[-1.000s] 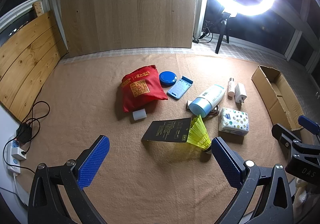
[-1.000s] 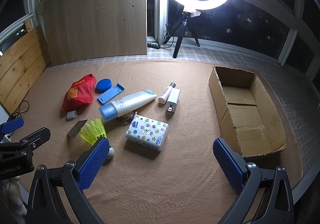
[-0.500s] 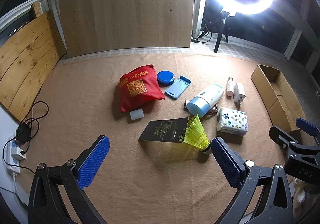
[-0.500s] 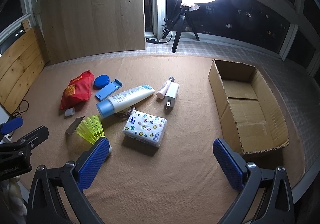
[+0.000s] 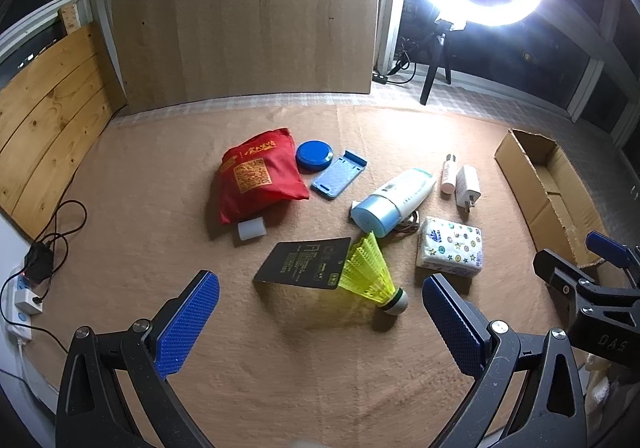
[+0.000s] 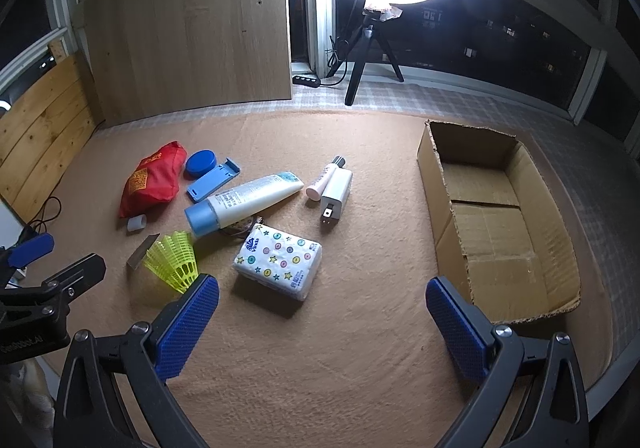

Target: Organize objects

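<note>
Loose objects lie on a tan mat: a red bag (image 5: 260, 175), a blue round lid (image 5: 315, 155), a blue phone stand (image 5: 339, 179), a white tube with a blue cap (image 6: 240, 203), a yellow shuttlecock (image 5: 370, 272) on a black card (image 5: 306, 262), a tissue pack (image 6: 278, 262), a white charger (image 6: 336, 193) and a small pink bottle (image 6: 322, 179). An open cardboard box (image 6: 500, 224) stands at the right. My left gripper (image 5: 320, 322) is open and empty, just in front of the shuttlecock. My right gripper (image 6: 322, 324) is open and empty, in front of the tissue pack.
A small white block (image 5: 251, 228) lies by the red bag. A power strip with cables (image 5: 24, 288) sits at the mat's left edge. A ring light on a tripod (image 6: 380, 7) and a wood panel (image 6: 188, 27) stand behind the mat.
Both grippers have drifted slightly; the objects sit a little lower and nearer in the right wrist view. Nothing was taken hold of and both stay open.
</note>
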A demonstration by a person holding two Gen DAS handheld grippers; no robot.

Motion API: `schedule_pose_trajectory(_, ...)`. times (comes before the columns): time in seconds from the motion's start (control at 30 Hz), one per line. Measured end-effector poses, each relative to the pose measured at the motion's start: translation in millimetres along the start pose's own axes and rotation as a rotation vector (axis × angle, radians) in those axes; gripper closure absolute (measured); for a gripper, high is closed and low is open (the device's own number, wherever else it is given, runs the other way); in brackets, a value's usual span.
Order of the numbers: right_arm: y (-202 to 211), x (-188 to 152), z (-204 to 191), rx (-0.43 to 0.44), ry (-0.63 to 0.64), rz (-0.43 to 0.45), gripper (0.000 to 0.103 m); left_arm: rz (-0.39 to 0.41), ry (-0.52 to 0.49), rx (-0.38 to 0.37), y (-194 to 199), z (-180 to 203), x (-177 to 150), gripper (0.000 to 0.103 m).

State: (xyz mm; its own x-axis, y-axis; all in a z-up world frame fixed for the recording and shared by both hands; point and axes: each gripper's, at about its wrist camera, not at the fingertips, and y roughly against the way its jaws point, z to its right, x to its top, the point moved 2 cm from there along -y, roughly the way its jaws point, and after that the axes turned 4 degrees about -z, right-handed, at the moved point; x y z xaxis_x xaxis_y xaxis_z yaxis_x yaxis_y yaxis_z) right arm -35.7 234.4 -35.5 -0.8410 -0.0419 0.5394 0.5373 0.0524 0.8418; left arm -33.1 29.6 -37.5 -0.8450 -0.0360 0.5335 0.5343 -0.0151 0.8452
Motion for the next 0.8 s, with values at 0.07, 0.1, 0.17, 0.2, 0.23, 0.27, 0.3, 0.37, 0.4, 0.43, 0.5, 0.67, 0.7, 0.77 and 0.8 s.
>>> schedule_pose_trajectory(0.07, -2, 3, 2, 0.015, 0.008, -0.003, 0.001, -0.006, 0.002, -0.010, -3, 5, 0, 0.000)
schedule_pose_trajectory(0.1, -3, 4, 3, 0.025, 0.011, -0.004, 0.001, -0.008, 0.003, -0.012, -4, 6, 0, 0.000)
schedule_pose_trajectory(0.17, -5, 9, 7, 0.046, 0.021, -0.007, 0.001, -0.013, 0.004, -0.020, -7, 11, 0, 0.000)
schedule_pose_trajectory(0.2, -6, 11, 8, 0.058, 0.025, -0.004, 0.001, -0.016, 0.003, -0.024, -9, 14, -1, 0.000)
schedule_pose_trajectory(0.23, -7, 14, 11, 0.076, 0.028, -0.001, 0.001, -0.018, -0.001, -0.032, -11, 18, -1, 0.000)
schedule_pose_trajectory(0.27, -9, 17, 14, 0.096, 0.029, 0.000, 0.001, -0.017, -0.004, -0.034, -12, 21, -2, 0.000)
schedule_pose_trajectory(0.3, -11, 20, 17, 0.115, 0.028, -0.001, 0.001, -0.014, -0.007, -0.035, -13, 23, -3, 0.000)
schedule_pose_trajectory(0.37, -16, 25, 20, 0.147, 0.027, -0.007, 0.005, -0.015, -0.009, -0.039, -17, 30, -4, 0.000)
schedule_pose_trajectory(0.4, -20, 28, 22, 0.165, 0.026, -0.015, 0.007, -0.019, -0.009, -0.045, -19, 33, -4, 0.000)
schedule_pose_trajectory(0.43, -25, 32, 25, 0.189, 0.022, -0.029, 0.013, -0.024, -0.008, -0.051, -21, 35, -5, 0.001)
schedule_pose_trajectory(0.5, -37, 38, 28, 0.255, 0.008, -0.069, 0.022, -0.032, -0.004, -0.064, -25, 40, -6, 0.002)
schedule_pose_trajectory(0.67, -70, 48, 22, 0.356, 0.017, -0.173, 0.045, -0.042, -0.015, -0.090, -31, 54, -9, 0.010)
schedule_pose_trajectory(0.7, -77, 50, 18, 0.369, 0.026, -0.198, 0.047, -0.047, -0.020, -0.095, -32, 56, -9, 0.012)
schedule_pose_trajectory(0.77, -89, 51, 11, 0.384, 0.046, -0.235, 0.052, -0.057, -0.026, -0.105, -35, 61, -9, 0.015)
schedule_pose_trajectory(0.8, -94, 51, 7, 0.390, 0.055, -0.249, 0.053, -0.061, -0.025, -0.108, -36, 62, -10, 0.017)
